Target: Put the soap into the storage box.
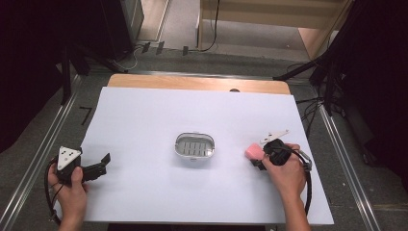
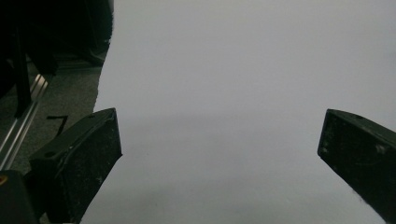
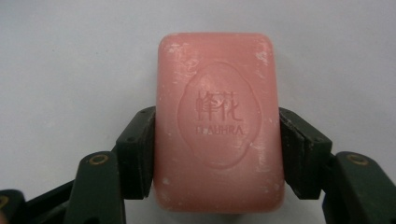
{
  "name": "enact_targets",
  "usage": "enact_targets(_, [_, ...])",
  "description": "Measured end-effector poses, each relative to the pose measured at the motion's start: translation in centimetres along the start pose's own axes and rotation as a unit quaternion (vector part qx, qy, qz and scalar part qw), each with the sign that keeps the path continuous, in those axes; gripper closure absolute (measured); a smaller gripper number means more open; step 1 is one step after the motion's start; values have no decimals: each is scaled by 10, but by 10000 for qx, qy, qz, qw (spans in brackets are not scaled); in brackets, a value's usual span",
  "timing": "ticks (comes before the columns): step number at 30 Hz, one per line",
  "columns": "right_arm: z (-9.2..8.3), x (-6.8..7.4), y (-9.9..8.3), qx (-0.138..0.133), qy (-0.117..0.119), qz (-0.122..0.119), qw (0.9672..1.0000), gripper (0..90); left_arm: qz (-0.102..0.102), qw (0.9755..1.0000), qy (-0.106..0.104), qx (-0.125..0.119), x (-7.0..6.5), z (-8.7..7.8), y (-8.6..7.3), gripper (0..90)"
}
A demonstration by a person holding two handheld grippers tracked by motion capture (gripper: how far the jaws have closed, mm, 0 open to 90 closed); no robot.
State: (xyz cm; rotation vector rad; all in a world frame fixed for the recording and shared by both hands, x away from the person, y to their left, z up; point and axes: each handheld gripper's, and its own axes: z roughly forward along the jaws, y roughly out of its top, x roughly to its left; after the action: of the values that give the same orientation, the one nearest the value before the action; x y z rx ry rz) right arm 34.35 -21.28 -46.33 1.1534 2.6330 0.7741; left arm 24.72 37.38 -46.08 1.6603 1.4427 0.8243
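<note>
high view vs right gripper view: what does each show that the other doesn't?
High view alone: the metal soap dish at the middle of the white sheet, the left hand-held gripper open over bare sheet, both hands and the floor around the table.

Right gripper view alone: the stamp pressed into the soap's top face, and the black pads pressed on its two long sides.

Both: the pink soap bar in the right hand-held gripper, over the white sheet.
</note>
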Motion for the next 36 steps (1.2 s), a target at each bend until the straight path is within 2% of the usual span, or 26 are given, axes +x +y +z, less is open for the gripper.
enact_targets(2, [0,0,0,-9,3,-1,10000,384,9,10000,2,7,0,0,0,2])
enact_targets(5, [-1,4,-1,-102,170,-181,9996,384,17,10000,8,0,0,0,0,2])
enact_targets(8, [-3,7,0,-176,144,-256,9994,384,19,10000,9,5,0,0,0,2])
enact_targets(10, [-7,11,3,-231,228,-318,9990,384,14,10000,16,22,0,0,0,2])
enact_targets(14, [-10,16,7,-282,246,-433,9984,384,30,10000,33,2,-1,0,0,2])
enact_targets(21, [-15,28,21,-361,362,-679,9964,384,36,10000,18,11,-1,0,0,2])
enact_targets(36, [-24,46,48,-470,544,-950,9929,385,40,10000,20,25,-1,0,0,2])
